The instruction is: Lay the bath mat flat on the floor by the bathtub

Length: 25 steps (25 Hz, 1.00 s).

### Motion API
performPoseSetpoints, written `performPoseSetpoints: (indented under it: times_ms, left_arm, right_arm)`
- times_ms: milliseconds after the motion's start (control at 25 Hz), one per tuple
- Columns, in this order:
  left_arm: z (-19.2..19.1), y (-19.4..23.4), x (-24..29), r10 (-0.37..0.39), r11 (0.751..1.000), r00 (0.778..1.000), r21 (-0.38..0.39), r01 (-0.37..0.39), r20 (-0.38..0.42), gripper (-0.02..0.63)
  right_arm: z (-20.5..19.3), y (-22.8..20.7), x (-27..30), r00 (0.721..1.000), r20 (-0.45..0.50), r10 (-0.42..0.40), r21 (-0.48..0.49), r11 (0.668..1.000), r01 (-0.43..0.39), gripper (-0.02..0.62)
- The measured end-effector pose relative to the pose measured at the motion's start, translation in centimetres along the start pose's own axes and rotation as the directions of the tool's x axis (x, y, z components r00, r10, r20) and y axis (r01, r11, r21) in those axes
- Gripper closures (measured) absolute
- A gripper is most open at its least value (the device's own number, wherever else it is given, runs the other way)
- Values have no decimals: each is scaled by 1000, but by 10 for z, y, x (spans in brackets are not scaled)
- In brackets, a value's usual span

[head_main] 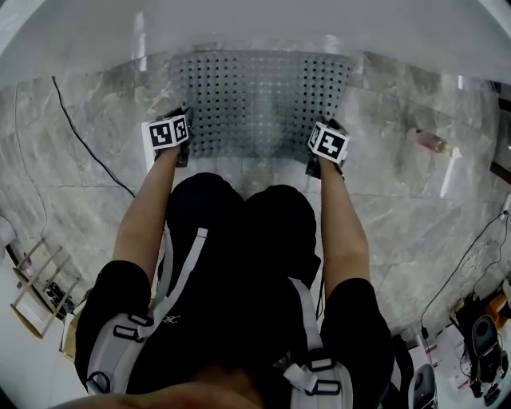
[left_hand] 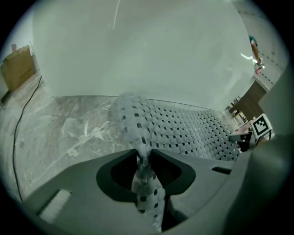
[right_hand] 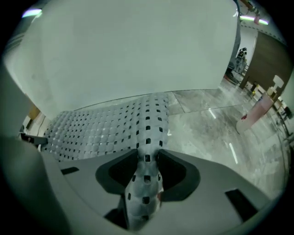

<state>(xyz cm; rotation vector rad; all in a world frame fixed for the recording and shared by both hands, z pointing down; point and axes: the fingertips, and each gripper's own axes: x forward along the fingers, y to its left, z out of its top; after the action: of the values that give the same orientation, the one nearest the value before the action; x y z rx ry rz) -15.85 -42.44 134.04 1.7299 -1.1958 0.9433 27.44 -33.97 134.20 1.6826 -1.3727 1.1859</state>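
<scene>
The grey perforated bath mat lies spread on the marble floor against the white bathtub. My left gripper is at its near left corner, my right gripper at its near right corner. In the left gripper view the mat's corner rises in a ridge and narrows to a thin pinch between the jaws of the left gripper. In the right gripper view the mat's corner passes face-up and unsqueezed through the wider gap of the right gripper. Both corners sit slightly lifted off the floor.
A black cable runs over the floor at the left, with a wooden rack beyond it. A pink bottle lies on the floor to the right of the mat. Cables and gear crowd the near right corner.
</scene>
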Motion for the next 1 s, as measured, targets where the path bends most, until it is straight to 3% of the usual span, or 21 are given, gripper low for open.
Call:
performPoseSetpoints:
  times_ms: [120,200,360,400,440,600,720,880,1000]
  left_arm:
    - [-3,7,-1,33,998,999,50,-32,-14,459]
    - [0,5,-8,31,996,1000,83,-31,1,413]
    - [24,-9,-49,0,994,998,110,-6,57,419]
    - [37,-16,-68,-13,994,997,107,4,81,462]
    - [53,-27,-92,-29,994,994,105,17,110,513]
    - [122,-79,-219,-65,986,970,163,27,233,597]
    - [175,-123,-331,-97,980,946,195,37,310,601]
    - [235,-168,-490,-144,975,906,216,61,398,601]
    - [289,-198,-598,-177,970,862,232,71,474,601]
  right_arm:
    - [10,-9,-7,996,55,-77,32,997,75,446]
    - [26,-6,-21,990,124,-68,55,997,61,437]
    - [60,20,-69,977,211,37,41,998,-46,456]
    - [73,28,-89,971,234,55,31,997,-64,523]
    - [86,35,-111,964,256,71,19,997,-78,549]
    - [139,69,-228,935,333,122,-42,993,-114,586]
    - [187,92,-336,902,395,172,-77,985,-154,588]
    - [244,121,-507,842,487,234,-108,972,-207,589]
    - [286,140,-628,788,562,252,-134,968,-213,589]
